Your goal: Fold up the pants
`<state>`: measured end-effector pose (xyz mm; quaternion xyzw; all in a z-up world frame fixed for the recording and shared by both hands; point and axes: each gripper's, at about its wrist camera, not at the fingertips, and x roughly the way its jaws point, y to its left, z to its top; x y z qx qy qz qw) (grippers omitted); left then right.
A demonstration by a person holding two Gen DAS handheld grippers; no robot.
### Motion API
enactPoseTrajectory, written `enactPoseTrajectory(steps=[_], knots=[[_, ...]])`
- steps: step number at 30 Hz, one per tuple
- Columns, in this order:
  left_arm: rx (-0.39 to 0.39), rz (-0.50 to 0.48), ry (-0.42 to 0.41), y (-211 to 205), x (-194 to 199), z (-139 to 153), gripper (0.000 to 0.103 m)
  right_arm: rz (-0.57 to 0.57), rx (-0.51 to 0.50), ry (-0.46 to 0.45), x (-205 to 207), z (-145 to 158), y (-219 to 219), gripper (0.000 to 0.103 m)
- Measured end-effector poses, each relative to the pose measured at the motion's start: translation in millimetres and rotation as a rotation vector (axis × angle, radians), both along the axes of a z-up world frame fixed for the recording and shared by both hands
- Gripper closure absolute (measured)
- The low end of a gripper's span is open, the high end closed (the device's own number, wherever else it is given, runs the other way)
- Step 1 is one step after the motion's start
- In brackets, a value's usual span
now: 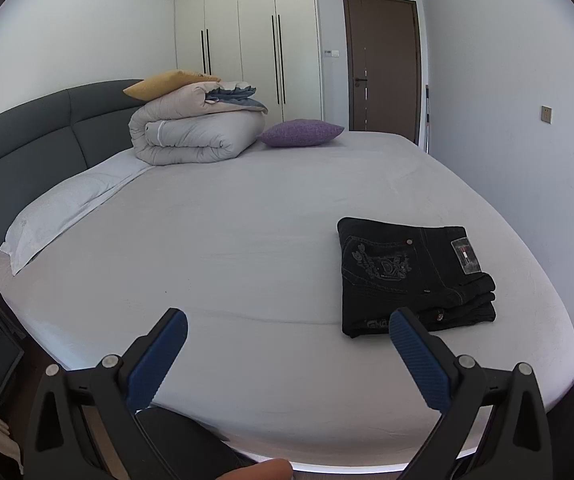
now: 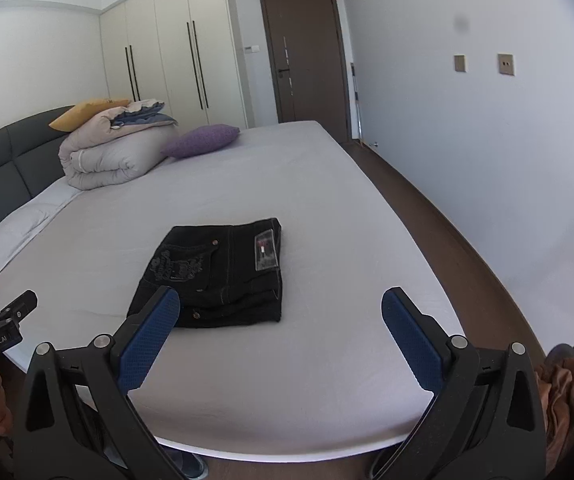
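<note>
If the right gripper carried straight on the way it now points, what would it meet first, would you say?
Probably the bed sheet. The right gripper is open, empty and tilted down at the mattress; the folded black jeans lie slightly left of its line, near the left finger, though depth is hard to judge.

Stitched black denim pants (image 2: 219,276) were laid on a smooth matt cloth sheet (image 2: 287,380); ribbed blue pads (image 2: 149,338) were seen.

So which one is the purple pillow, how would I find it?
Start at the big bed with the pale sheet and look to its far end, near the wardrobe. Beside the rolled-up grey duvet lies the purple pillow, flat on the sheet. It is the only purple thing; the yellow cushion sits on top of the duvet.
</note>
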<state>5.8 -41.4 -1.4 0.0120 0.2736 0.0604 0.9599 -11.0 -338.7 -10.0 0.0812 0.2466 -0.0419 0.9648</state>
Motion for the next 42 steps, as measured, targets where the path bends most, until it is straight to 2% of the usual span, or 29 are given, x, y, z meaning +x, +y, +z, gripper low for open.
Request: enactPoseTrajectory(steps=[4,12,27,42], knots=[[-0.014,-0.034,0.046,-6,2,-12,0.000,0.007,0.017,0.011,6,-8,-1,0.000],[-0.041,-0.055,0.118,-10,7,-30,0.000,0.069,-0.028,0.034,15,-16,10,0.000],[-0.034,-0.059,0.175,-15,11,-50,0.000,0.113,-0.029,0.163,43,-56,14,0.000],[-0.036,-0.059,0.196,-12,13,-57,0.000,0.121,-0.024,0.192,52,-66,17,0.000]])
